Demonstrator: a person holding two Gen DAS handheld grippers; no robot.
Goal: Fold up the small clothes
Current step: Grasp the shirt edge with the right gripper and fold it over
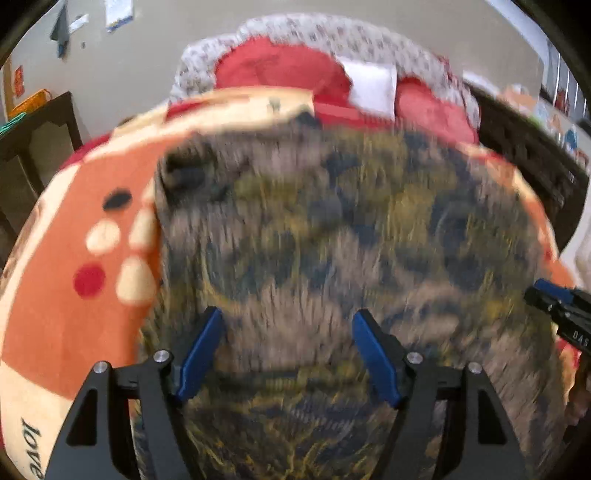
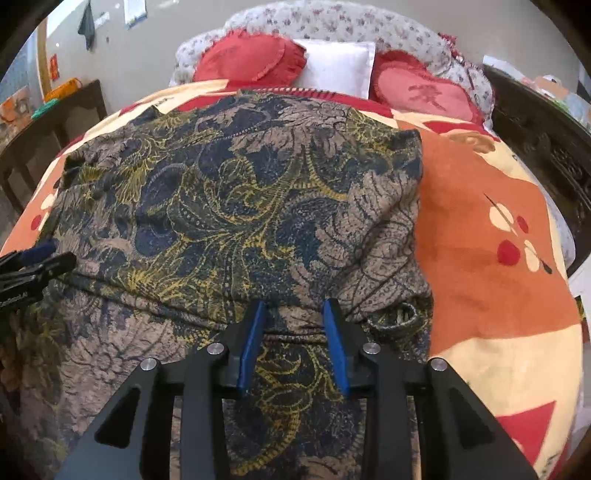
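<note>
A brown garment [image 2: 229, 206] with a navy and yellow leaf print lies spread on the bed, with a folded edge running across its near part. It fills the blurred left wrist view [image 1: 351, 240] too. My left gripper [image 1: 288, 314] is open above the cloth and holds nothing; it also shows at the left edge of the right wrist view [image 2: 48, 254]. My right gripper [image 2: 295, 306] is open with its blue pads [image 2: 255, 339] on either side of the fold; I see no cloth pinched. Its tip shows at the right edge of the left wrist view [image 1: 546, 291].
An orange and cream blanket [image 2: 491, 258] covers the bed. Two red cushions [image 2: 251, 59] and a white pillow [image 2: 340, 62] lean on the flowered headboard [image 2: 332, 18]. Dark wooden furniture stands at the left [image 2: 48, 125] and right [image 2: 539, 140].
</note>
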